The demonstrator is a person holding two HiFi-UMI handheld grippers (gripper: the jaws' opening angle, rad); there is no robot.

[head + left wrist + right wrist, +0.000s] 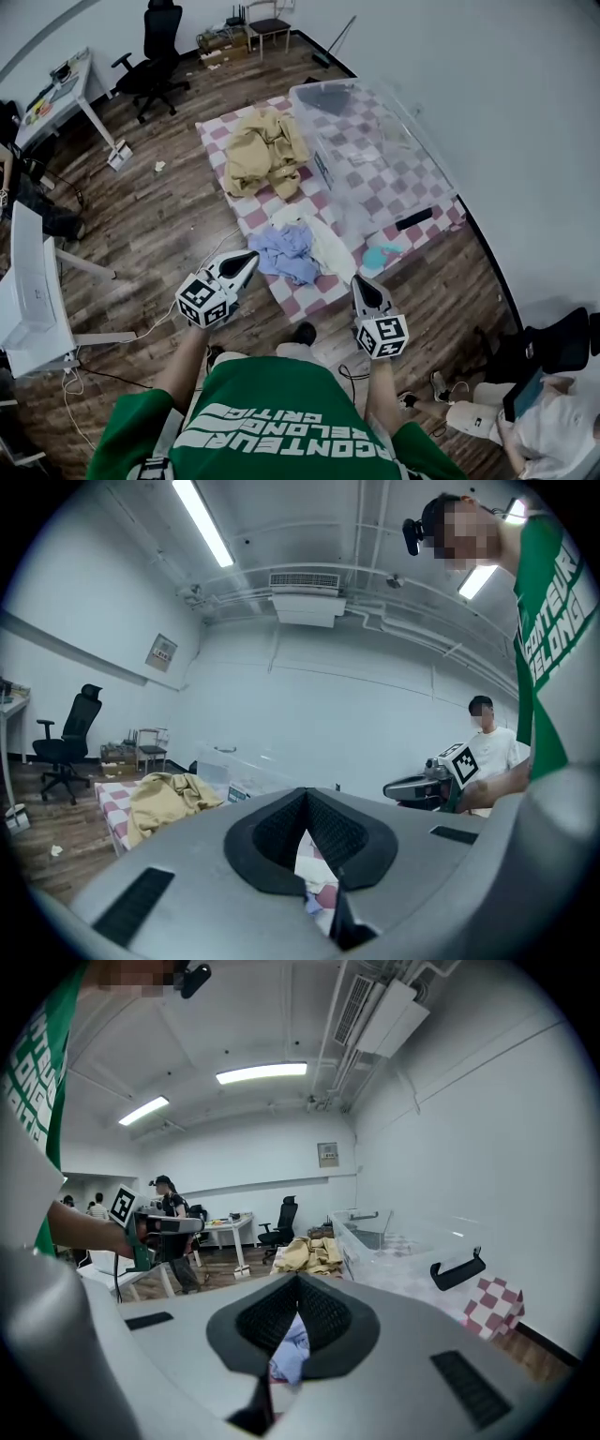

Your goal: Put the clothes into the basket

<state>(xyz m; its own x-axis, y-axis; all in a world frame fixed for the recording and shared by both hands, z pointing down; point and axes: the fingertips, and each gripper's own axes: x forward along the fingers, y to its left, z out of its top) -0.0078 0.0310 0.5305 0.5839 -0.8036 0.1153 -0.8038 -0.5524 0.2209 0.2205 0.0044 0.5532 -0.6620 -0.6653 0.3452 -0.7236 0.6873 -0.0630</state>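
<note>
Beyond the left hand-held gripper (247,260) lie clothes (287,251).

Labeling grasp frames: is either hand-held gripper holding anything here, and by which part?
Nothing is held. The left hand-held gripper and right hand-held gripper are both shut and empty; the blue garment lies untouched on the checkered mat.

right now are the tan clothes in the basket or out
Out: the tan clothes lie crumpled on the checkered mat, beside the clear basket, not inside it.
</note>
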